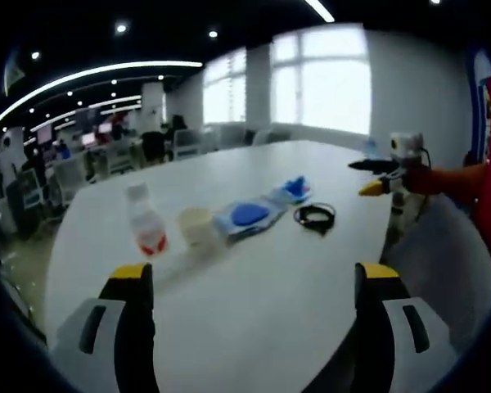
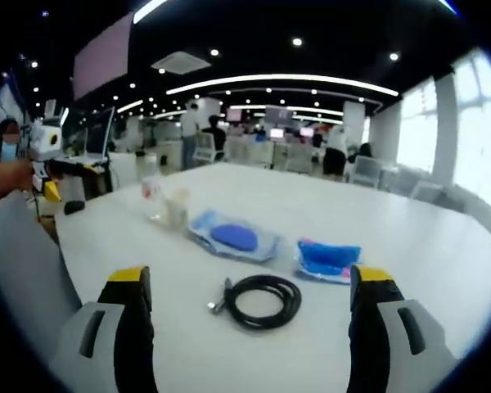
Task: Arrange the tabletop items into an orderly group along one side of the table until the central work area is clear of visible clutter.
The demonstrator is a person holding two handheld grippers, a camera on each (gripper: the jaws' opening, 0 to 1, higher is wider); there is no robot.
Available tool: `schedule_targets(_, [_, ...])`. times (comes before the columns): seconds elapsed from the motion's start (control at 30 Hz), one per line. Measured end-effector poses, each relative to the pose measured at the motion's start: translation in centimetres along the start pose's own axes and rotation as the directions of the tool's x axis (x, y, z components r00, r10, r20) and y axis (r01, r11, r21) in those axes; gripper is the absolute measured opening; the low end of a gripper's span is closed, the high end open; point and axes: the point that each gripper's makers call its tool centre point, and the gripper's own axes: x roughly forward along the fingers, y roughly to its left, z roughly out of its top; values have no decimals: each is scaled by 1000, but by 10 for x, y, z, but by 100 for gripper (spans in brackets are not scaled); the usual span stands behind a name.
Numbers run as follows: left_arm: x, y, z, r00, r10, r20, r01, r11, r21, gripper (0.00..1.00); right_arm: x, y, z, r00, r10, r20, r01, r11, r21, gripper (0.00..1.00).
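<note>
Both tongs, left (image 1: 250,282) and right (image 2: 245,282), hang wide open and empty above the worktop (image 1: 270,319). Bottle (image 1: 146,219), cup (image 1: 198,225), two blue-filled packets (image 1: 247,217) (image 1: 292,190) and coiled cable (image 1: 315,216) lie in a loose line across the middle, so the tidying looks barely begun.

My left gripper (image 1: 254,282) is wide open and holds nothing. My right gripper (image 2: 250,282) is wide open too, with nothing in it. Both point forward, low and level.
</note>
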Motion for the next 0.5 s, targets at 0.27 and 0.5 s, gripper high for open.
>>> schedule_targets(0.27, [-4,13,0,998,56,7,-56,997,-57,100,-8,-2,-9,998,-50,-25,51,998,34,100])
schedule_targets(0.5, [2,26,0,997,79,-5,-79,994,-81,100,-6,0,-13,997,-61,-41,62,998,24,100])
